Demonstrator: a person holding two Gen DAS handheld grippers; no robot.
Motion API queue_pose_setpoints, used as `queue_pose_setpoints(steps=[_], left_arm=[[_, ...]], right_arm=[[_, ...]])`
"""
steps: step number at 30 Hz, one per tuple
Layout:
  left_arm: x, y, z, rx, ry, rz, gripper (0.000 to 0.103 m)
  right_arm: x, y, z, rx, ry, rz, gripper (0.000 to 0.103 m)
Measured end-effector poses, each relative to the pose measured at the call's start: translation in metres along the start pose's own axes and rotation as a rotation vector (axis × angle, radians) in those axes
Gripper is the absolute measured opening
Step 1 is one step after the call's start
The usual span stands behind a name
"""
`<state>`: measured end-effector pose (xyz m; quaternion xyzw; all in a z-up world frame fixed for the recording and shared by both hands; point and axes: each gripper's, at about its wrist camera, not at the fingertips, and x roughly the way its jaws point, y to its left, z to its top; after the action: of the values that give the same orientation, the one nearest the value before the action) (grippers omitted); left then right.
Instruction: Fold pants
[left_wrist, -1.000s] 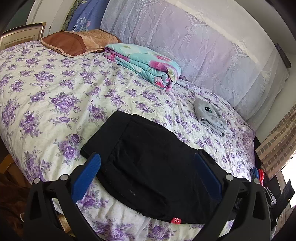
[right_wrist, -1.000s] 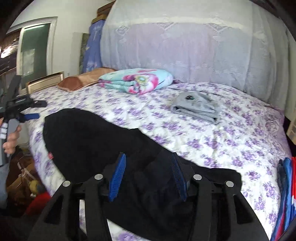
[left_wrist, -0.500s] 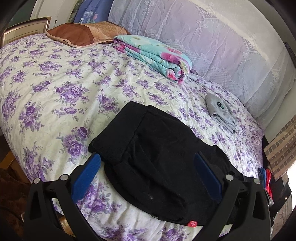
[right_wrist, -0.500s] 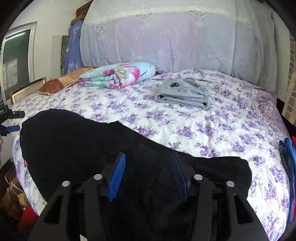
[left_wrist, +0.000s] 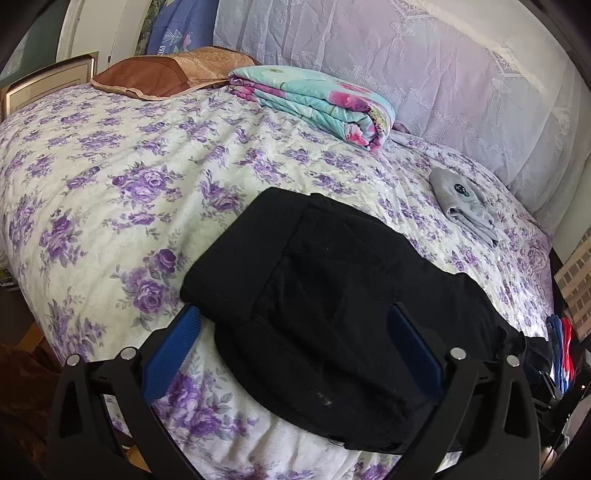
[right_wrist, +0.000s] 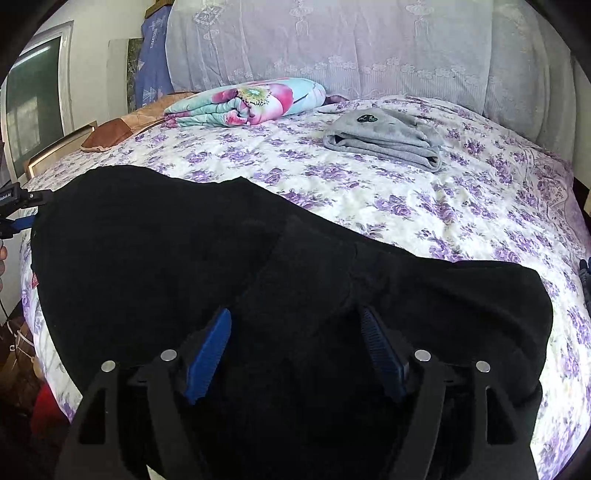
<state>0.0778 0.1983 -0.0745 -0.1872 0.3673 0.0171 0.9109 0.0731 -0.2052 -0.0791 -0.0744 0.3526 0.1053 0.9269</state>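
Lying flat, black pants (left_wrist: 332, 295) lengthwise along bed edge (left_wrist: 92, 206)

My left gripper (left_wrist: 295, 332) hangs wide open over the folded black pants (left_wrist: 332, 295) on the floral bedspread (left_wrist: 110, 184).

Daylight fills both views, bright and soft on the floral bedspread (left_wrist: 110, 192), with faint shadows. The black pants (right_wrist: 184, 251) read as a nearly detailless dark mass. Fisheye distortion bends the bed's edges and darkens the corners. Focus is sharp, with no motion blur.
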Motion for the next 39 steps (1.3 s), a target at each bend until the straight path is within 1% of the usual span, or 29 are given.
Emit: queue_pose_setpoints(steps=[5,19,26,29,34,39], left_arm=[[0.009,-0.007,-0.004,0.022,0.017,0.004,0.098],[0.019,-0.010,-0.010,0.076,-0.011,0.064,0.098],[0.023,-0.010,-0.012,0.101,-0.025,0.102,0.098],[0.025,-0.013,-0.014,0.118,-0.033,0.122,0.098],[0.025,-0.012,-0.014,0.119,-0.033,0.122,0.098],[0.025,-0.012,-0.013,0.115,-0.032,0.119,0.098]], right_arm=[[-0.002,0.000,-0.001,0.003,-0.001,0.003,0.075],[-0.003,0.000,-0.001,0.005,-0.002,0.002,0.076],[-0.013,0.007,-0.002,-0.006,-0.051,-0.025,0.078],[-0.013,0.009,-0.001,-0.015,-0.052,-0.033,0.079],[-0.014,0.004,0.000,0.014,-0.053,-0.014,0.080],[-0.025,0.015,0.002,-0.010,-0.102,0.014,0.080]])
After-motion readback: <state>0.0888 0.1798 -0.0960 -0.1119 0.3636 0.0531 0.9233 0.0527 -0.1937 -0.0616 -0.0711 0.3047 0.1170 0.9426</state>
